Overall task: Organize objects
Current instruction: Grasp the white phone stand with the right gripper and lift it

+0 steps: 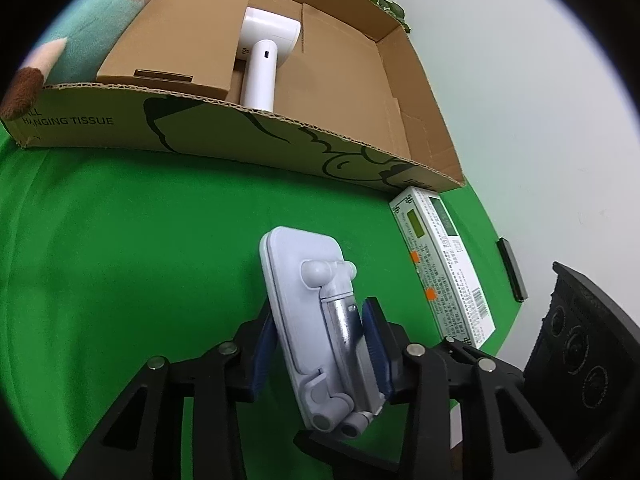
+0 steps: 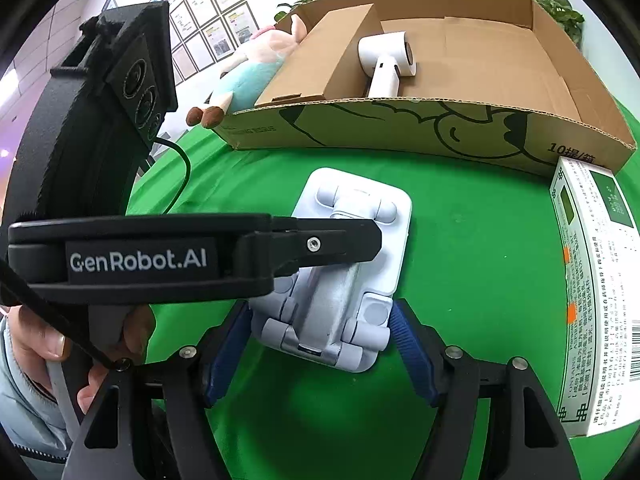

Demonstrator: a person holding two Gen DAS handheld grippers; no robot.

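Currently, left gripper (image 1: pixel 320 344) jaws clamp the folded phone stand (image 1: pixel 308 304); right gripper (image 2: pixel 320 344) jaws straddle it, half-open. Green tabletop (image 1: pixel 120 240) lies bare ahead, bounded by the cardboard box (image 1: pixel 240 136).

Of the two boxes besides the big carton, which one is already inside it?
The plain brown cardboard box, lying in the carton beside the white handheld device. The white printed medicine box lies outside, on the green cloth.

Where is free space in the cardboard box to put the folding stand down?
Inside the cardboard box, the right half of the floor, right of the white handheld device, is bare. The left part is crowded by the brown carton and the device.
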